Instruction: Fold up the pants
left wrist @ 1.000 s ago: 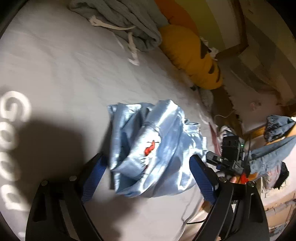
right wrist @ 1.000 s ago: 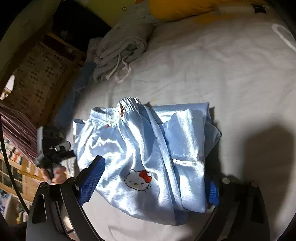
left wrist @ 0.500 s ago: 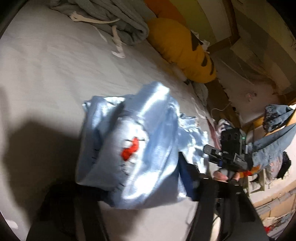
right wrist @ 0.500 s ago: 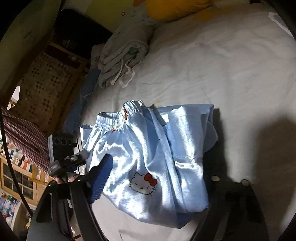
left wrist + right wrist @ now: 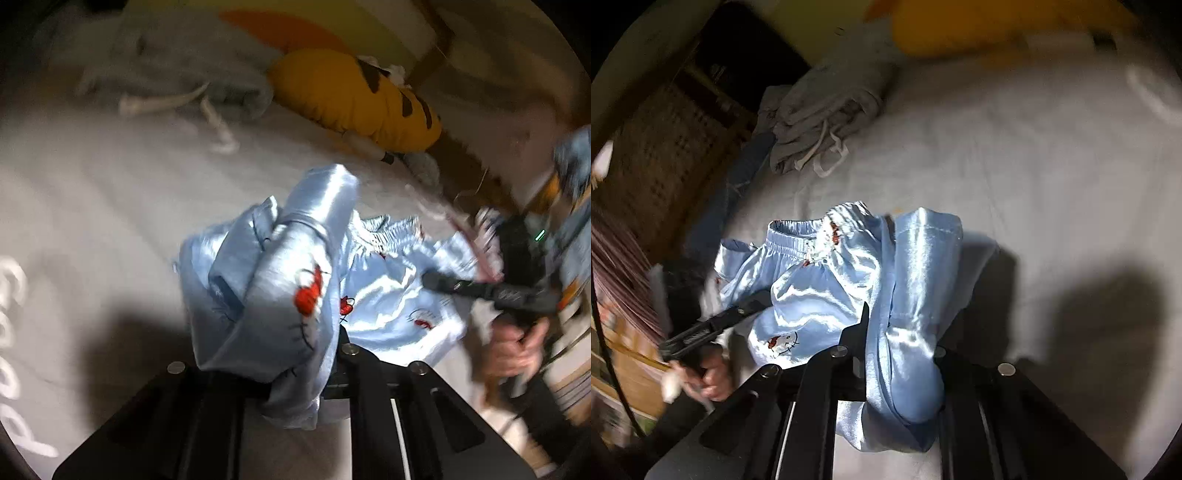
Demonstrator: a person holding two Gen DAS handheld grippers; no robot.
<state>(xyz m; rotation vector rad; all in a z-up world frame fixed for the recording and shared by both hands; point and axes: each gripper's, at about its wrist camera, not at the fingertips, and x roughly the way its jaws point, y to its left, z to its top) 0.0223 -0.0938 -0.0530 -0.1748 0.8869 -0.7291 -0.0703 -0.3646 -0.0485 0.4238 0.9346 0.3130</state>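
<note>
While jaws close, pants (image 5: 273, 295) bunched, hiding left gripper (image 5: 295, 350) fingertips

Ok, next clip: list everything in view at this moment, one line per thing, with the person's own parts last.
pants: one, shiny light blue with a cat print, bunched on the bed, pinched at both near ends
bed sheet: one, white, under everything
grey garment: one, white drawstrings, at the far side of the bed
plush pillow: one, yellow with dark stripes, by the wall
denim clothing: blue, count unclear, hanging off the bed's side
left gripper: one, black, jaws closing on the pants
right gripper: one, black, jaws closing on the pants
hand: one, on the right gripper's handle
</note>
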